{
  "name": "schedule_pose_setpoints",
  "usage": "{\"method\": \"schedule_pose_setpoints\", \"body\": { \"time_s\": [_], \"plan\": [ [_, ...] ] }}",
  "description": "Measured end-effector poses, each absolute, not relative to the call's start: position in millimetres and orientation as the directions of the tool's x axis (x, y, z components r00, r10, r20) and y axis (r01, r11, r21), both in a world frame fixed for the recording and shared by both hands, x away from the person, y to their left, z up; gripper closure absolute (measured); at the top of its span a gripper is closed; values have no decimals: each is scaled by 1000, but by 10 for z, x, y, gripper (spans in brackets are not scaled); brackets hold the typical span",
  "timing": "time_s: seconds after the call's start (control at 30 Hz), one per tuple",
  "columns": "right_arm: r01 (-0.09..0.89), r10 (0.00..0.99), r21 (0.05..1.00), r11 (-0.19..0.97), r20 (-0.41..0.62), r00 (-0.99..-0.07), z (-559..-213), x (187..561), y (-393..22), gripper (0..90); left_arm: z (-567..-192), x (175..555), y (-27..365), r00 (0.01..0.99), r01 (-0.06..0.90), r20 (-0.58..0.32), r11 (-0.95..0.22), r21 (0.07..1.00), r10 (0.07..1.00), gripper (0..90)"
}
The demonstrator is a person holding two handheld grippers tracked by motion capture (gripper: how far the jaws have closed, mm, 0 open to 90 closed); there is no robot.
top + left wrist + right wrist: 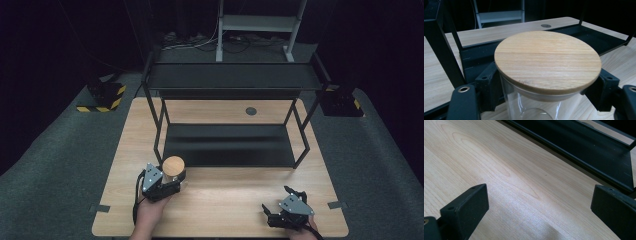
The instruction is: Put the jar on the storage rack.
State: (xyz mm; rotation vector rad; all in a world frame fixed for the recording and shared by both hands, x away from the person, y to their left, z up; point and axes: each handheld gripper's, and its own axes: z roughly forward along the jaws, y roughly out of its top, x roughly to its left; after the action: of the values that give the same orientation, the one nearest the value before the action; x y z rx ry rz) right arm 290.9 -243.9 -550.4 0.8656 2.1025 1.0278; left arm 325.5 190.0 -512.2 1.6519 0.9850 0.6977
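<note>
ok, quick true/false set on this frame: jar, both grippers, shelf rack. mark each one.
1. The left gripper is closed on the glass jar. True: its pads press the jar's sides just under the lid.
2. The jar has a metal screw cap. False: it has a round wooden lid.
3. The right gripper holds a second jar. False: its jaws stand apart with nothing between them, above the bare table.
4. The jar stands on the table in front of the black shelf rack. True.
5. The rack's lower shelf holds several jars. False: nothing stands on it.
</note>
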Motion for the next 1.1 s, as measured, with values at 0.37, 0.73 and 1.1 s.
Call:
{"method": "schedule_pose_setpoints", "body": {
  "time_s": [0.37,0.73,1.1],
  "plan": [
    [277,774,832,480,-253,-581,-5504,2911,-2438,6,-5038,3240,1891,497,245,-15,-123,962,868,262],
    [278,774,832,480,-252,-581,-5504,2913,-2439,6,-4828,3220,1846,500,212,7,-131,968,866,263],
    [279,775,834,476,-249,-581,-5503,2912,-2443,6,-4649,3203,1760,509,192,26,-143,971,861,263]
  ]
}}
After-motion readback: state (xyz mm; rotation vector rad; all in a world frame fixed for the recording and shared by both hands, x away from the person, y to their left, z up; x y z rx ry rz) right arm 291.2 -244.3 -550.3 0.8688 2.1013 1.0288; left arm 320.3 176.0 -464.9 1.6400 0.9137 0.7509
